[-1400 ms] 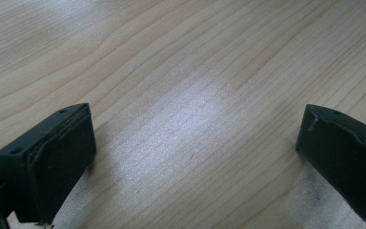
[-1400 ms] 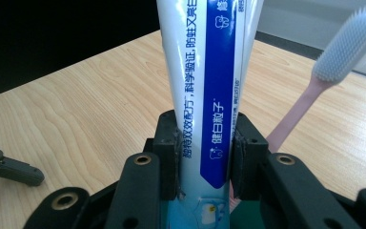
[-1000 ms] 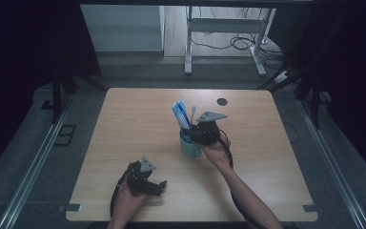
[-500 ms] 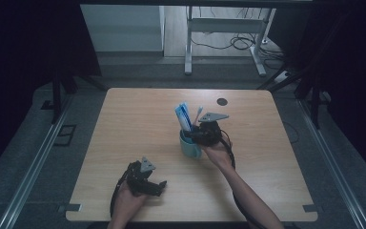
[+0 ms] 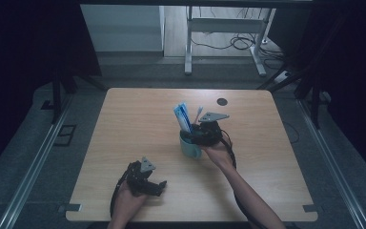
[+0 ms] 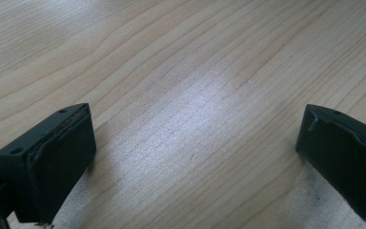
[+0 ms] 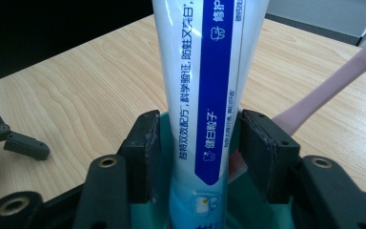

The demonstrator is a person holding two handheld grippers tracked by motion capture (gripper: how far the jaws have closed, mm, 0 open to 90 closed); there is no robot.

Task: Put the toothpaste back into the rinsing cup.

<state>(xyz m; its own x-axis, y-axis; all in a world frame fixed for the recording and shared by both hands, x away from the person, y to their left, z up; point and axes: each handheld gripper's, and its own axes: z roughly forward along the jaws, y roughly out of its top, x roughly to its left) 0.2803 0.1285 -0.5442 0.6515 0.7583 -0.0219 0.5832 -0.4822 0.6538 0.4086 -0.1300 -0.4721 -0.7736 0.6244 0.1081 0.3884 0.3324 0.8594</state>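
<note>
Your left gripper (image 5: 158,186) lies low on the table near your edge, jaws spread wide with nothing between them; your right gripper (image 5: 194,135) reaches forward on an outstretched forearm, its jaws having just been opening, pads now standing off either side of the toothpaste tube (image 7: 205,90) between them.
</note>
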